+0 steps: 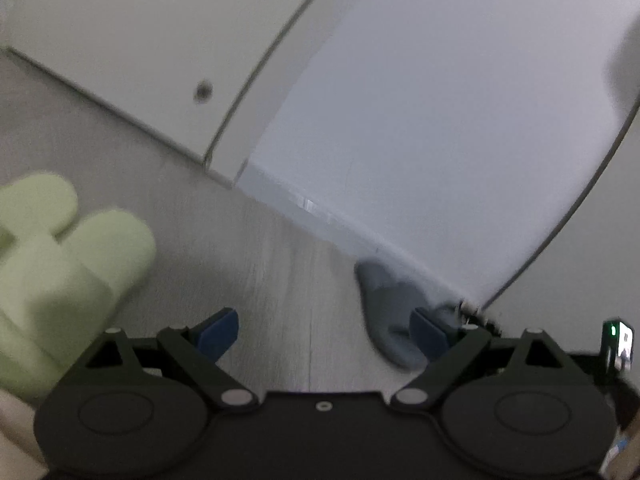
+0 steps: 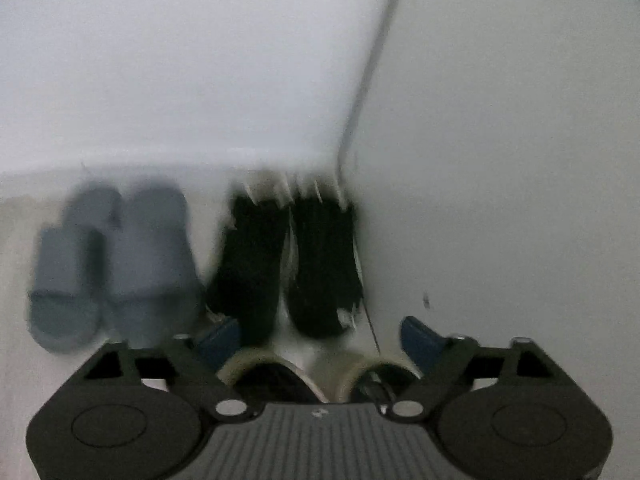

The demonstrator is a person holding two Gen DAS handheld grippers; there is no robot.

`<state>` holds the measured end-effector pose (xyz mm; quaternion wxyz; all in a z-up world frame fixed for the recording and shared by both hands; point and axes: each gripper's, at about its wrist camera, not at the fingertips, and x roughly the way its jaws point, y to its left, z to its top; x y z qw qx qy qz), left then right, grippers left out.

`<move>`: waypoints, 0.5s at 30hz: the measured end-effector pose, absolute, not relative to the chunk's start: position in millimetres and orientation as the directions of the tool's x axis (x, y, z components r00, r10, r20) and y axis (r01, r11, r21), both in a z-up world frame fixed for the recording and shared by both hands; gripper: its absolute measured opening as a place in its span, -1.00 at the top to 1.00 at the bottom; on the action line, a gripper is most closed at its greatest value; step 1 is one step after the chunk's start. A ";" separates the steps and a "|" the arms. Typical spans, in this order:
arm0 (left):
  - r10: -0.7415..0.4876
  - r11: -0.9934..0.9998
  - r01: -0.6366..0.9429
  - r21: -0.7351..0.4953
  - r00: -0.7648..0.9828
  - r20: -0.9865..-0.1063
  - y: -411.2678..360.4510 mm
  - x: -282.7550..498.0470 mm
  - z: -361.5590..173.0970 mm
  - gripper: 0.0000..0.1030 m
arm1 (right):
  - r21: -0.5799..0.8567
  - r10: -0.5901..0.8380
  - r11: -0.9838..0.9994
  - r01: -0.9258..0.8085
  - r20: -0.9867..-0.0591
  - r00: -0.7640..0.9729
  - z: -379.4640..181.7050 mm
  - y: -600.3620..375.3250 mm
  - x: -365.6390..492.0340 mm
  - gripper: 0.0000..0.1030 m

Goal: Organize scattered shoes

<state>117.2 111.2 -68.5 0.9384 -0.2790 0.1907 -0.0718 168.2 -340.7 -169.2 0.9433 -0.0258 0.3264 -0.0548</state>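
Shoes were seen paired by the wall. In the left wrist view, green slippers (image 1: 60, 256) lay together on the floor, the left gripper (image 1: 324, 332) spread, empty. Only the right wrist view showed grey slippers (image 2: 112, 260) beside black shoes (image 2: 288, 268), the right gripper (image 2: 320, 336) spread above. Tidying looked nearly complete.

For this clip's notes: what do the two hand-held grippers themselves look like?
The left hand-held gripper has a smooth black body, round disc housings, black linkage arms with silver pivot pins and blue finger pads. The right hand-held gripper is alike, but its centre plate is ribbed grey. No sleeves or cables are visible.
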 end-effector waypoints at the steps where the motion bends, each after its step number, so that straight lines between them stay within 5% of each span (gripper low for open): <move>1: -0.231 0.834 0.039 -0.551 0.930 -0.284 116.3 109.0 -61.1 -0.82 | -0.051 -0.085 0.996 0.068 -0.590 0.803 -169.5 -320.1 154.1 -0.99; 9: 0.075 0.920 -0.155 -0.360 0.971 -0.225 191.4 24.7 -25.6 -0.85 | 0.185 0.173 0.976 -0.112 -0.359 0.917 -172.3 -158.7 44.5 -0.99; 15: 0.329 0.823 -0.431 -0.370 0.893 -0.309 266.8 -46.0 -57.5 -0.84 | 0.477 0.464 0.841 -0.256 -0.393 0.794 -181.1 -32.4 14.7 -0.99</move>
